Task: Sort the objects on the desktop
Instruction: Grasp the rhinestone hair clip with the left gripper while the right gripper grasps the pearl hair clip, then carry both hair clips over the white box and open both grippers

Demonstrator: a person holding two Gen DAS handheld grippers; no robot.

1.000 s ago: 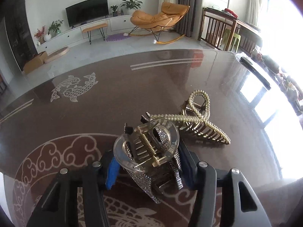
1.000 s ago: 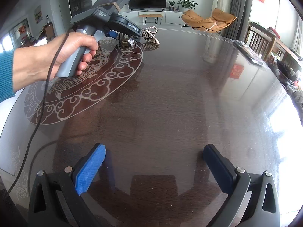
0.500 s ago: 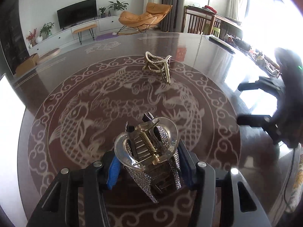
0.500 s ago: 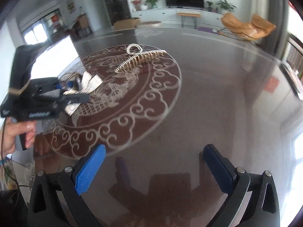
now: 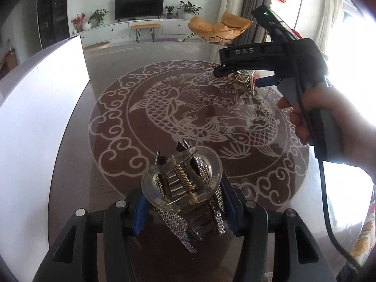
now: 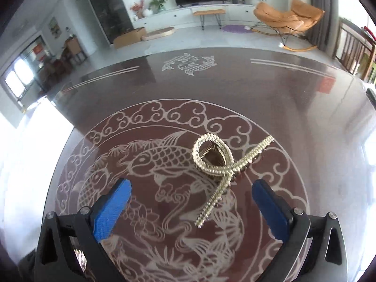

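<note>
The dark brown bench (image 6: 293, 98) is showing a pale carp-and-cloud medallion (image 6: 164, 155). The pearl hair claw (image 6: 221, 162) is gleaming cream and gold. The clear hair claw (image 5: 185, 183) is sparkling with silver rhinestones. Each black tool (image 6: 191, 206) is wearing blue pads (image 6: 110, 209).

Two hair clips: one rhinestone clip (image 5: 185, 195), one pearl clip (image 6: 221, 162)
</note>
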